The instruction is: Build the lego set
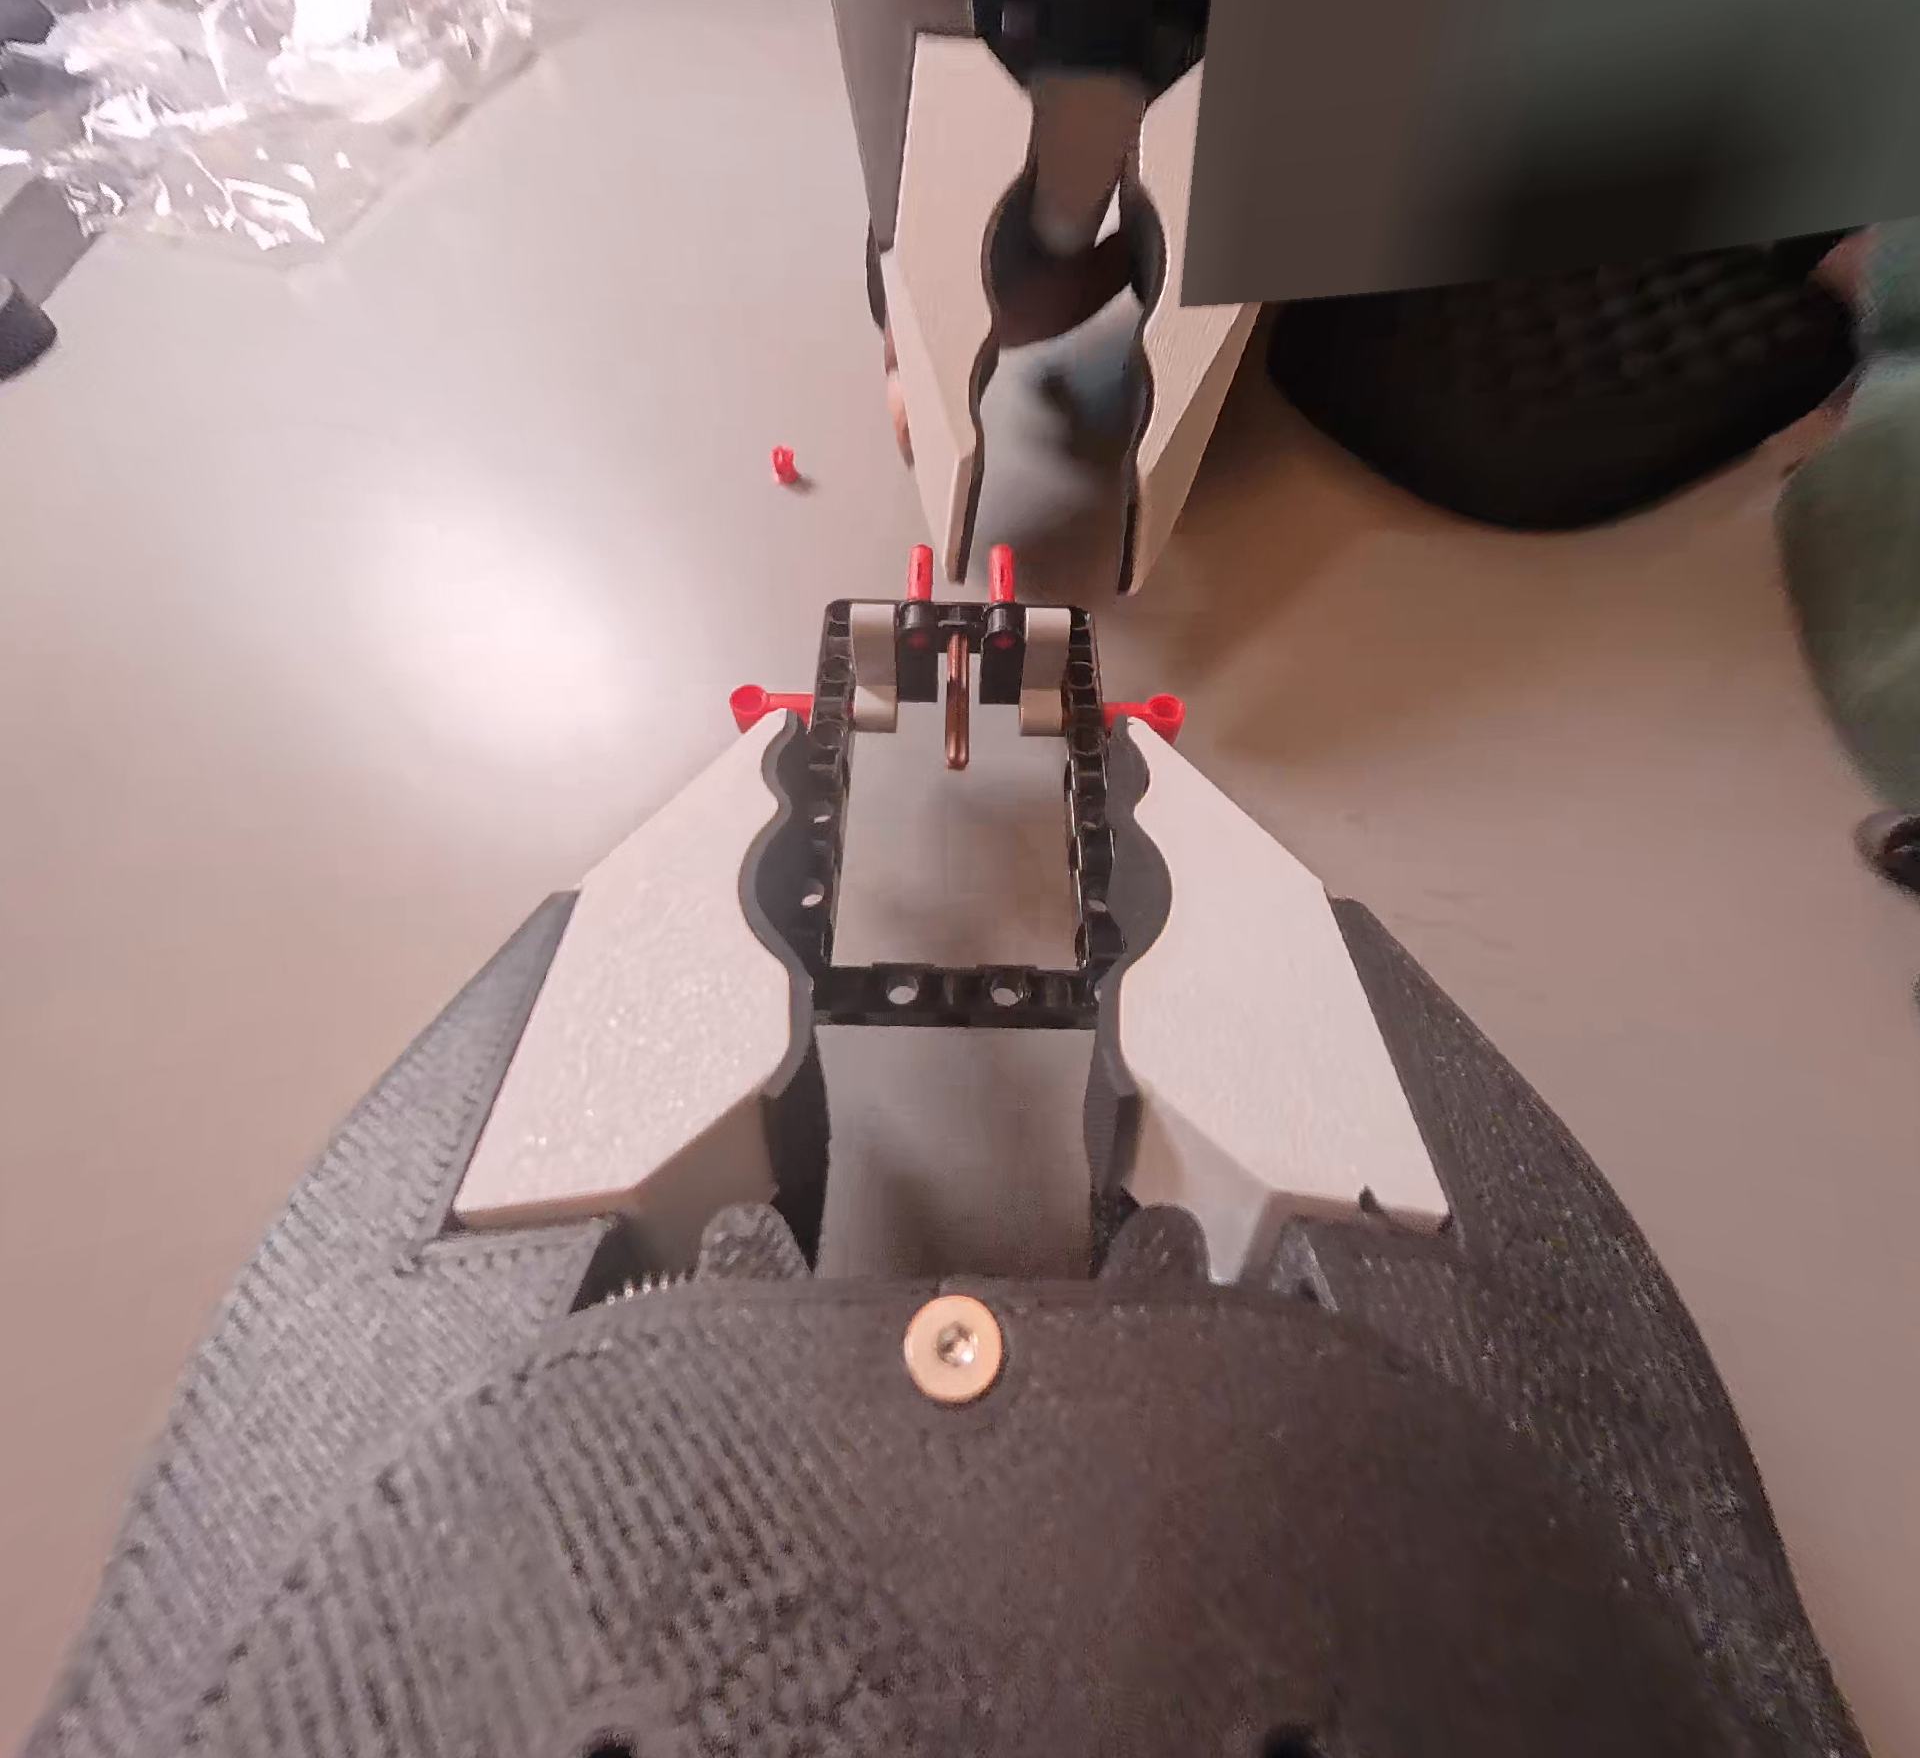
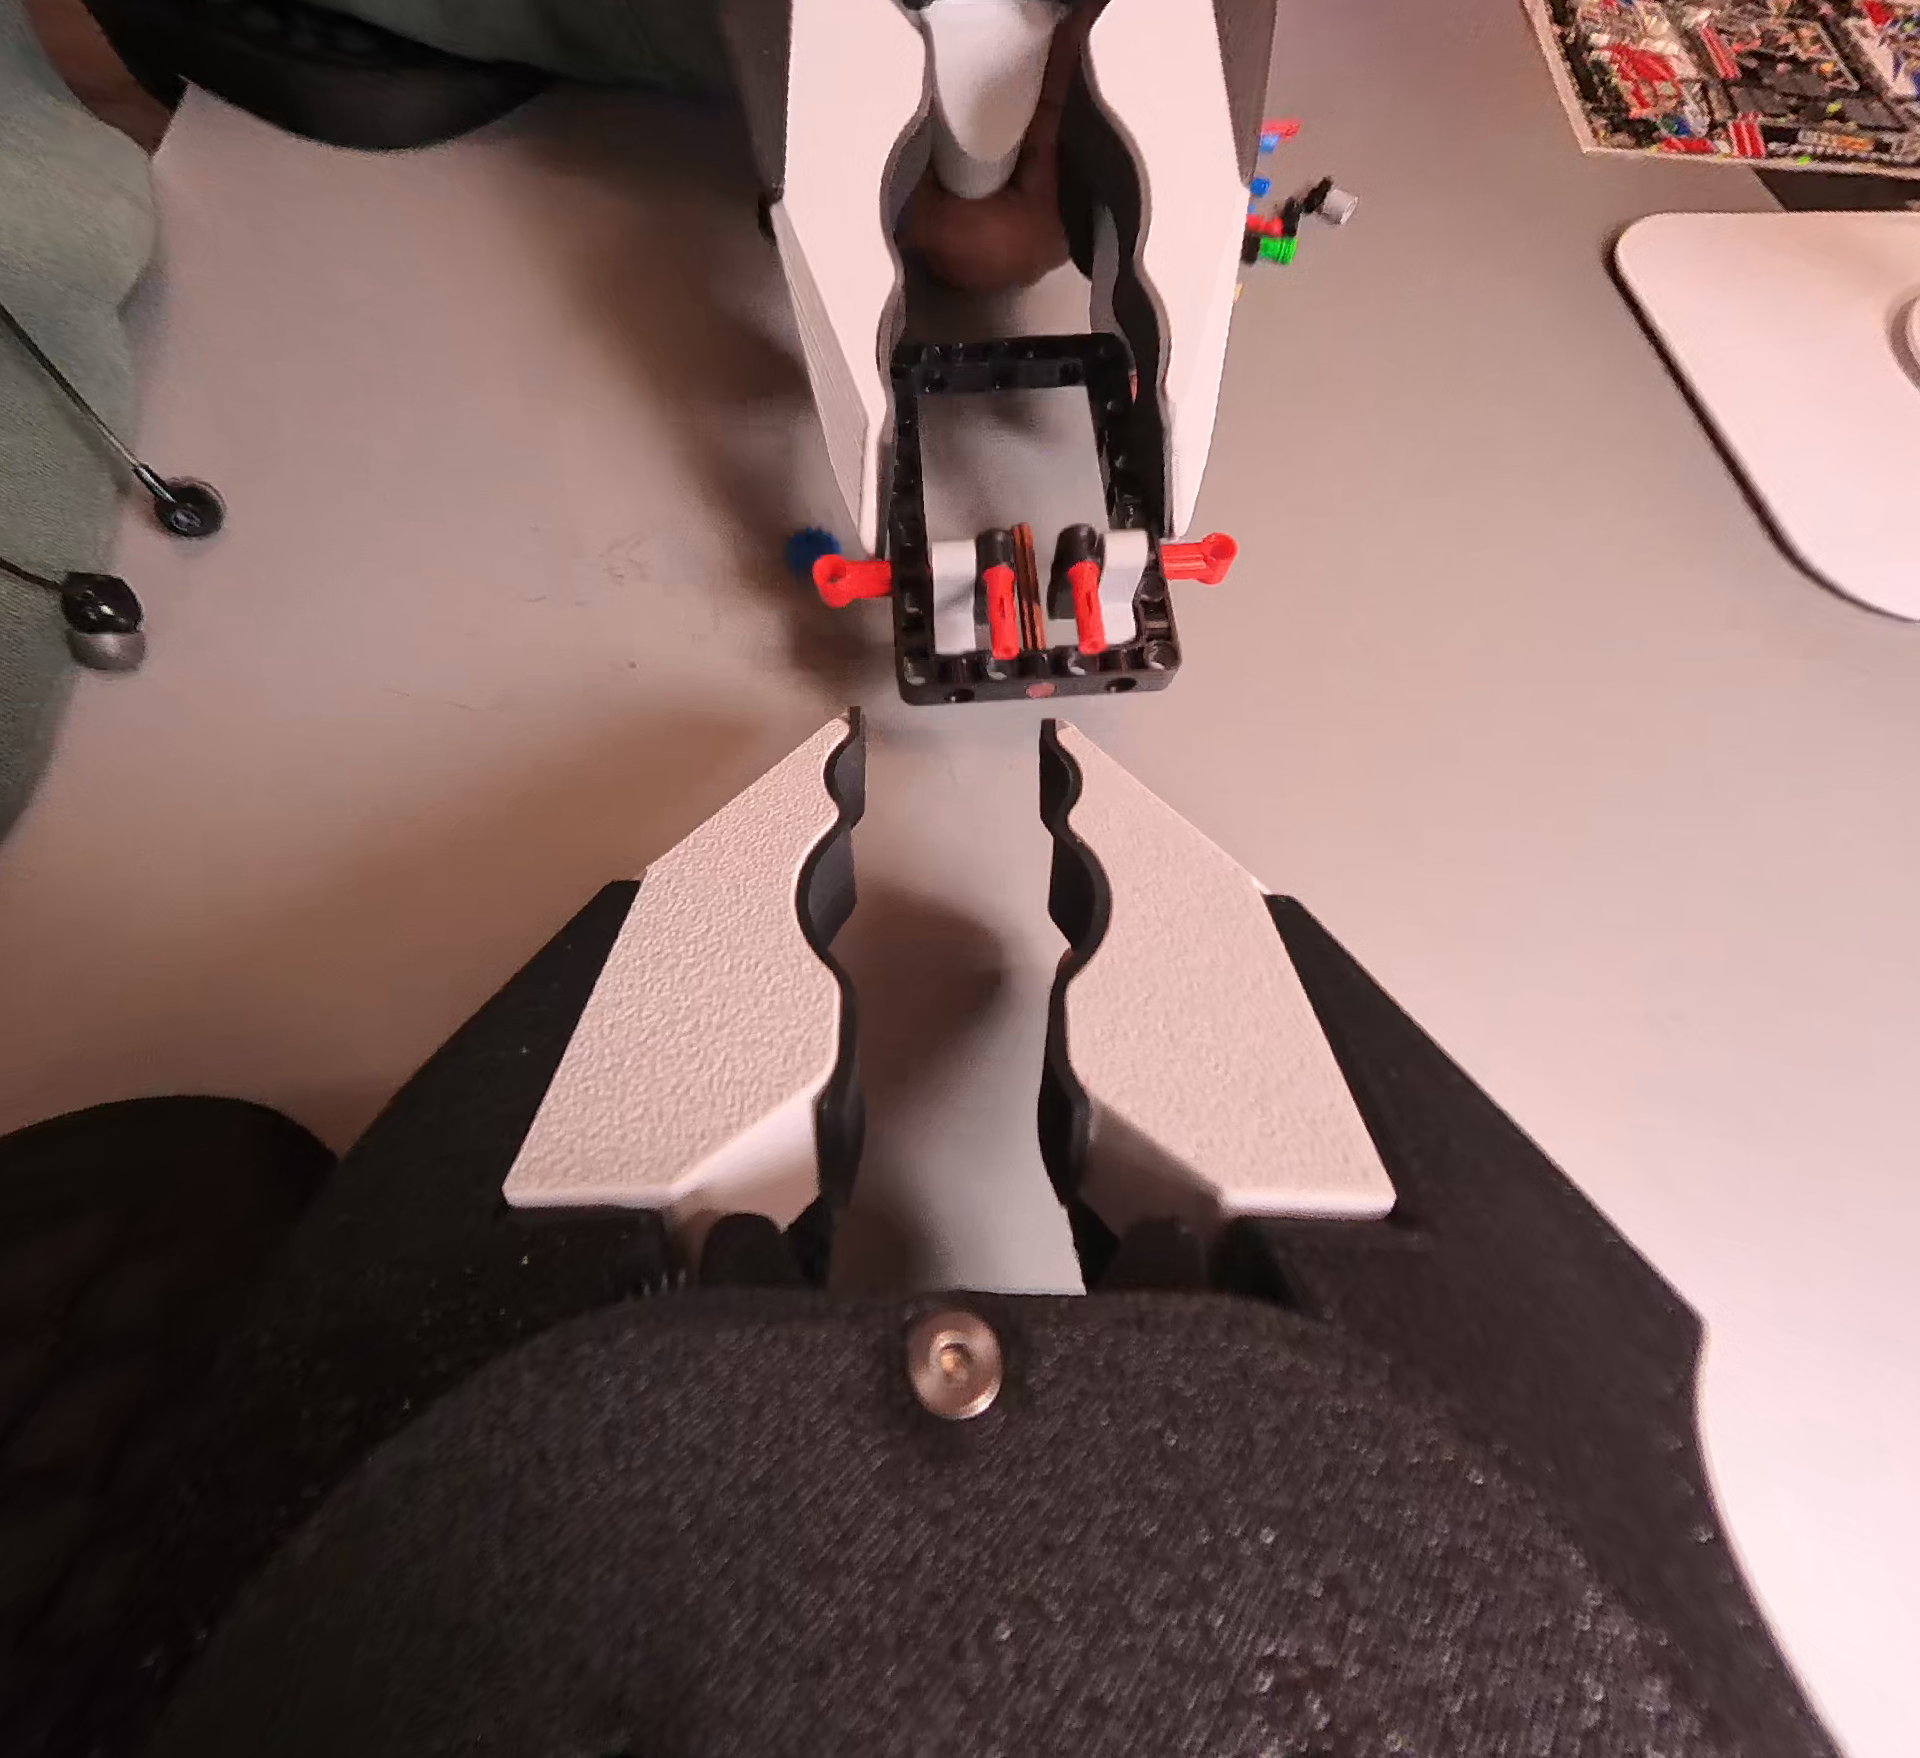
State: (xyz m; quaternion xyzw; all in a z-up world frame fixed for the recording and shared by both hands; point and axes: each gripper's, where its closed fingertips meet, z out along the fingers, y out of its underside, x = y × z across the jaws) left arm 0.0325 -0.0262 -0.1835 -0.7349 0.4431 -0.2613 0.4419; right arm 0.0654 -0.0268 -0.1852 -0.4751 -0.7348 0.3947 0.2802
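A black rectangular lego frame [image 1: 831,835] carries grey pieces, black connectors, a brown axle down the middle, two red pins at its far end and a red pin on each side. My left gripper [image 1: 954,732] is shut on the frame's long sides and holds it just above the table. The frame [image 2: 914,503] and the left gripper [image 2: 1023,529] also show in the right wrist view. My right gripper [image 2: 951,726] is open and empty, its tips just short of the frame's pin end. It faces me in the left wrist view [image 1: 1044,570].
A loose red piece [image 1: 787,465] lies beyond the frame, and crumpled plastic bags [image 1: 260,67] at far left. A blue gear [image 2: 805,550], a cluster of small loose pieces [image 2: 1283,202], a printed parts sheet [image 2: 1725,46] and a white stand base [image 2: 1787,389] are nearby. A green sleeve [image 1: 1860,565] is at right. The grippers' ends are close to 4 centimetres from one another.
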